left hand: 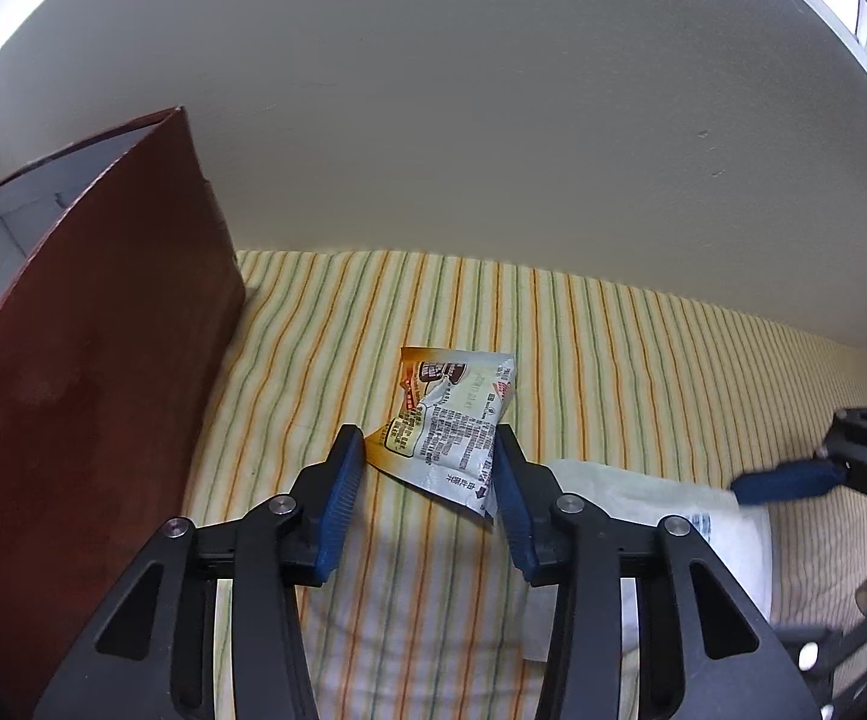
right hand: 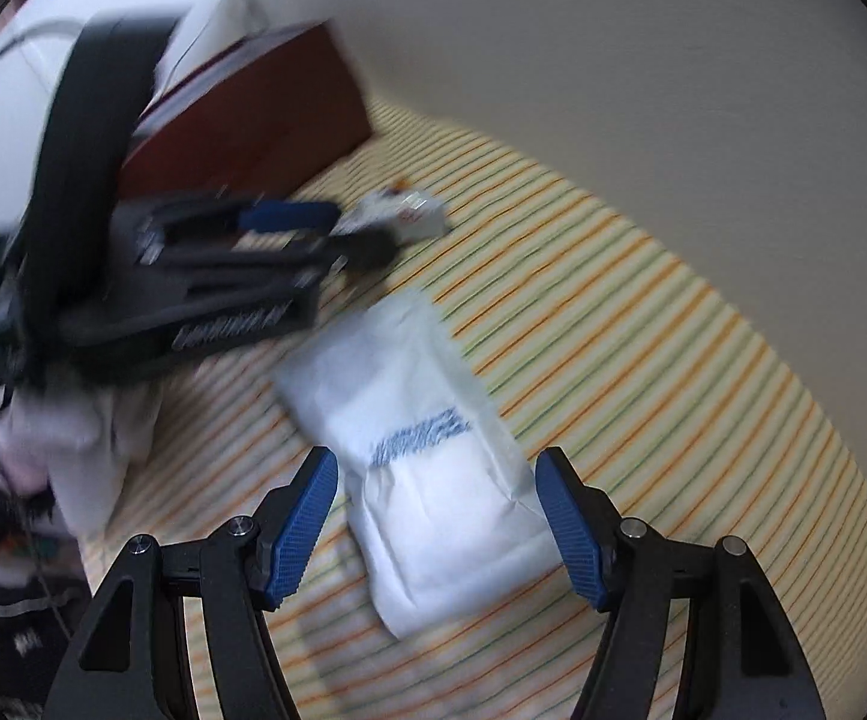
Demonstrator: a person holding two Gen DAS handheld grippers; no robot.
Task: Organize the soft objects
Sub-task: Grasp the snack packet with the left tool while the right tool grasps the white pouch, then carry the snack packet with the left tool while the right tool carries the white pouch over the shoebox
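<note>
A snack packet [left hand: 454,420], orange and silver with printed text, lies on the striped bedsheet [left hand: 613,348]. My left gripper [left hand: 430,450] is open, its blue pads either side of the packet's near end, not pressing it. A white soft pack with blue print [right hand: 427,480] lies on the sheet; it shows at the lower right of the left wrist view [left hand: 643,504]. My right gripper [right hand: 436,474] is open, its jaws straddling the white pack. The right wrist view also shows the left gripper [right hand: 337,228] at the packet [right hand: 403,210], blurred.
A dark red box [left hand: 91,372] with a pale interior stands on the bed at the left, against the plain wall [left hand: 493,120]. The right gripper's blue finger [left hand: 787,480] shows at the right edge. White cloth [right hand: 91,450] lies at the bed's left side.
</note>
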